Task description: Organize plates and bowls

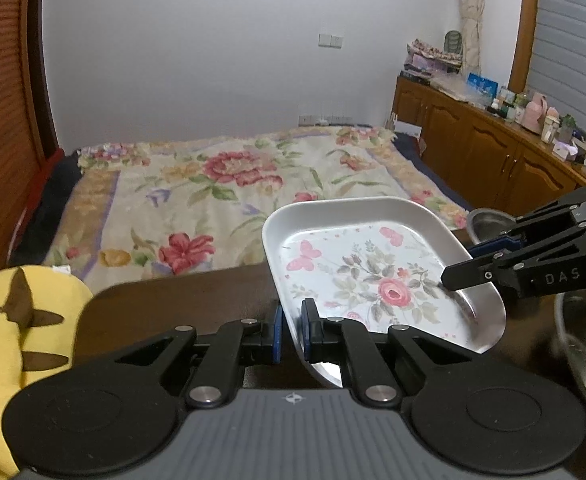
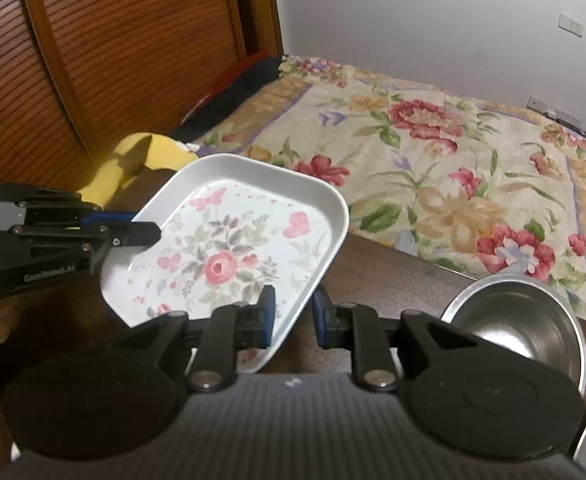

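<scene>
Dark brown wooden table (image 2: 393, 280): above it hangs the white rounded-rectangular floral plate (image 2: 229, 248), glossy, tilted. Round stainless steel bowl (image 2: 521, 320) sits right of the plate. Left gripper (image 1: 291, 330) and right gripper (image 2: 293, 312) each clamp, apparently, a plate rim.

Each tool (image 1: 291, 330) is matte black with silver pivot screws, blue finger pads (image 1: 306, 332), round side discs and a ribbed grey top; the right tool (image 1: 459, 270) reads "DAS".
</scene>
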